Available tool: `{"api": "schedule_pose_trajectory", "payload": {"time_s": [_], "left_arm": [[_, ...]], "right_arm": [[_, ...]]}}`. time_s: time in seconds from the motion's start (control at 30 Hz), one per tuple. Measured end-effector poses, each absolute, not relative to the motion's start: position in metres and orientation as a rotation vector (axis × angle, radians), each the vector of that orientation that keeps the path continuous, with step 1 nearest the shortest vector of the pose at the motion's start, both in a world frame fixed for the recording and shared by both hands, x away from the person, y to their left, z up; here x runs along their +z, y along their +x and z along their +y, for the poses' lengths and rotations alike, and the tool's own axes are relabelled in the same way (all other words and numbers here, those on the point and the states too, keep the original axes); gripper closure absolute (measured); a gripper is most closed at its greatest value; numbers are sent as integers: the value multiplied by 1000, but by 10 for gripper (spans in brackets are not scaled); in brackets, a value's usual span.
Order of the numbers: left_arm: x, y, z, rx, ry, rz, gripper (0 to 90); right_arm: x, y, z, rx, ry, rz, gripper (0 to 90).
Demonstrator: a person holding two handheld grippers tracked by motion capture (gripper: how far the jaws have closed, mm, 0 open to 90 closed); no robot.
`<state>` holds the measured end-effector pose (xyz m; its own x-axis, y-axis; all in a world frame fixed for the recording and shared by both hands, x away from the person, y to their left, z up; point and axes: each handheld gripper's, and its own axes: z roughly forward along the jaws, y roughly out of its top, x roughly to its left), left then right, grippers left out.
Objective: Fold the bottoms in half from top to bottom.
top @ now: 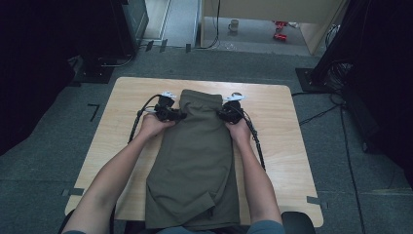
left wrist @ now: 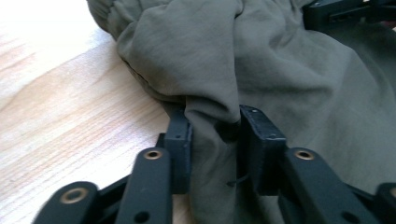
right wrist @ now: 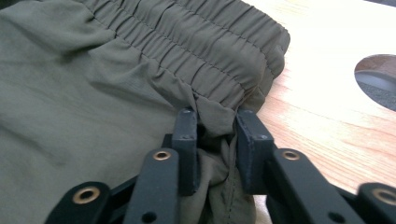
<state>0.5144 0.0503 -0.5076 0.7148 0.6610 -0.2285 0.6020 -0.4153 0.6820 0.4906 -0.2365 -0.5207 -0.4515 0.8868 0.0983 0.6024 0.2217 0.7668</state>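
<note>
Olive-green trousers (top: pixel 195 161) lie lengthwise on the wooden table (top: pixel 277 141), their elastic waistband (right wrist: pixel 196 42) at the far end and the legs running toward the person. My left gripper (top: pixel 171 115) is shut on the cloth at the garment's left edge just below the waistband; in the left gripper view the fabric (left wrist: pixel 210 70) bunches up between the black jaws. My right gripper (top: pixel 228 114) is shut on the right edge, pinching a fold (right wrist: pixel 215 116) right under the gathered waistband.
The table stands on grey carpet with dark equipment stands (top: pixel 97 53) at the far left and cables (top: pixel 321 114) at the right. A round hole (right wrist: pixel 378 79) in the tabletop shows in the right gripper view. Bare wood lies on both sides of the trousers.
</note>
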Motion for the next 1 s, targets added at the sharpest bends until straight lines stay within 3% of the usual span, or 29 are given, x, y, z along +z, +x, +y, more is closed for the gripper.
{"api": "schedule_pose_trajectory", "payload": {"time_s": [0.3,0.57,0.83,1.0], "left_arm": [[-501,510,47,130,2199,934,839],[-486,517,55,63,2146,954,872],[-443,530,56,139,2018,942,873],[-389,537,57,266,1930,878,873]], "right_arm": [[-513,492,-232,1038,1473,2177,840],[-494,502,-244,1095,1607,2213,857],[-445,514,-245,1191,1519,2124,858],[-394,519,-245,1209,1407,2052,858]]}}
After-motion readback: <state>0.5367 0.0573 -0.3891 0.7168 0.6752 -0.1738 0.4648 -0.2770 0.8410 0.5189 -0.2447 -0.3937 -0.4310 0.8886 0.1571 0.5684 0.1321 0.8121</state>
